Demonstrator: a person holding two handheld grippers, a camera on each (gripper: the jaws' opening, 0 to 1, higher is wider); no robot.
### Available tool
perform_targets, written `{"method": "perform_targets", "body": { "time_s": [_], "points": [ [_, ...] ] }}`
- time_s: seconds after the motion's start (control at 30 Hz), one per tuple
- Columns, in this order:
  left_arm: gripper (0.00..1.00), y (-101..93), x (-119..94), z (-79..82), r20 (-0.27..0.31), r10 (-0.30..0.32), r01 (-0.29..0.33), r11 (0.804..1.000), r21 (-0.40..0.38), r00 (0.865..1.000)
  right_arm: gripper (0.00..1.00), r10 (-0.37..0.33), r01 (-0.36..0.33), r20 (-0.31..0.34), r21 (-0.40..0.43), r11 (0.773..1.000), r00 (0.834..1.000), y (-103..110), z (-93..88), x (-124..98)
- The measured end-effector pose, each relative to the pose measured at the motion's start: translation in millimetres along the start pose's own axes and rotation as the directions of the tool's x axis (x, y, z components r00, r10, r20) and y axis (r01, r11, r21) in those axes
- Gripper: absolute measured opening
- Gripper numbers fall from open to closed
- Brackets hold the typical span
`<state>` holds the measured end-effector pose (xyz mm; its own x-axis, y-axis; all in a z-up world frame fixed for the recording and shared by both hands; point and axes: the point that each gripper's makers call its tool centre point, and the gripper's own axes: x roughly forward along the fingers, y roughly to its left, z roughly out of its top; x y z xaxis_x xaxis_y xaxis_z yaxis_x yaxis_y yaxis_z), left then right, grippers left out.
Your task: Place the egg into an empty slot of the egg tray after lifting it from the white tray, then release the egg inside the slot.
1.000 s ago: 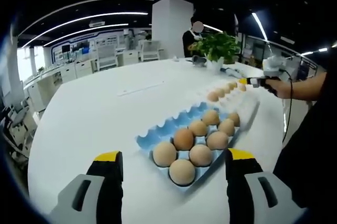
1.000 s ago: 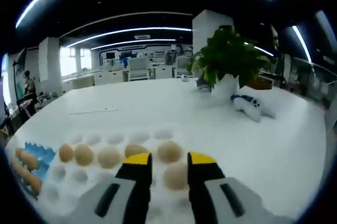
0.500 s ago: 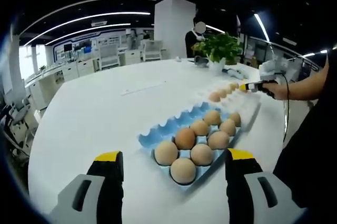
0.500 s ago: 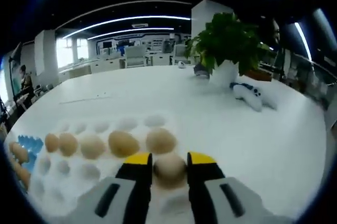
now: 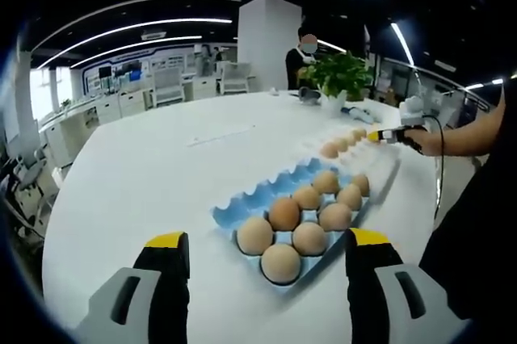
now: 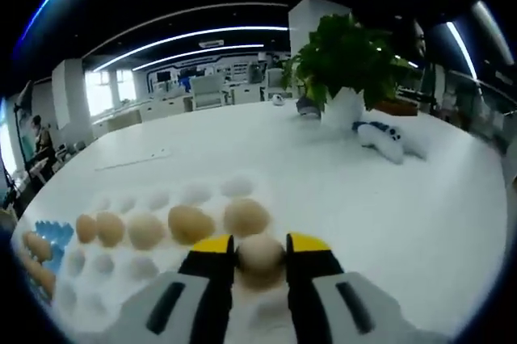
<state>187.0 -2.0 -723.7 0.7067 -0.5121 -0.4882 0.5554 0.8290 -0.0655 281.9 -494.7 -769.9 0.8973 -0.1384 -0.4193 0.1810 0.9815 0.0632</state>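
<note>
- Our right gripper (image 6: 260, 245) is squeezing an egg (image 6: 259, 253) between its yellow-tipped jaws, just above the white tray (image 6: 121, 299).
- Our left gripper (image 5: 266, 241) is hanging wide apart, holding nothing, near the blue egg tray (image 5: 242, 204).

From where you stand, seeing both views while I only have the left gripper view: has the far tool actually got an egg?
Observer: Yes. In the right gripper view the right tool has an egg between its jaws, over the white tray.
Reviewer: Are eggs left in that tray?
Observer: A row of brown eggs sits just beyond the jaws.
Reviewer: Anything past the tray on that side?
Observer: A potted plant, with a white and blue object lying on the table beside it.
</note>
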Motion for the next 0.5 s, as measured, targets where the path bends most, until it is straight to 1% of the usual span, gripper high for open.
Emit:
{"method": "perform_targets", "body": {
  "time_s": [0.13,0.2,0.27,0.33,0.43,0.47,0.5],
  "points": [
    [0.81,1.1,0.5,-1.2,-0.001,0.0,0.0,1.0,-0.003,1.0,0.24,0.022,-0.023,0.025,0.006,1.0,0.999,5.9,10.4,-7.2],
    [0.82,1.1,1.3,-1.2,0.001,0.0,0.0,1.0,-0.008,1.0,0.24,0.048,-0.049,0.04,0.018,0.999,0.998,12.8,16.5,-11.6],
    [0.83,-0.5,2.2,-1.2,0.0,-0.008,0.008,1.0,-0.009,1.0,0.24,0.079,-0.08,0.051,0.012,0.997,0.996,26.1,21.8,-17.6],
    [0.85,-1.9,3.0,-0.9,0.002,-0.015,0.015,1.0,-0.012,1.0,0.25,0.115,-0.117,0.065,0.026,0.993,0.991,41.4,26.6,-23.1],
    [0.89,-3.5,4.4,-0.7,0.004,-0.021,0.021,1.0,-0.016,1.0,0.25,0.162,-0.165,0.075,0.029,0.986,0.984,52.9,31.6,-22.3],
    [0.9,-5.0,5.0,-0.8,0.002,-0.027,0.027,1.0,-0.016,1.0,0.25,0.196,-0.198,0.08,0.018,0.98,0.977,69.3,34.7,-27.3],
    [0.9,-5.4,5.1,-0.7,0.003,-0.029,0.029,0.999,-0.015,1.0,0.25,0.222,-0.223,0.084,0.008,0.975,0.972,72.0,35.5,-27.0]
  ]
}}
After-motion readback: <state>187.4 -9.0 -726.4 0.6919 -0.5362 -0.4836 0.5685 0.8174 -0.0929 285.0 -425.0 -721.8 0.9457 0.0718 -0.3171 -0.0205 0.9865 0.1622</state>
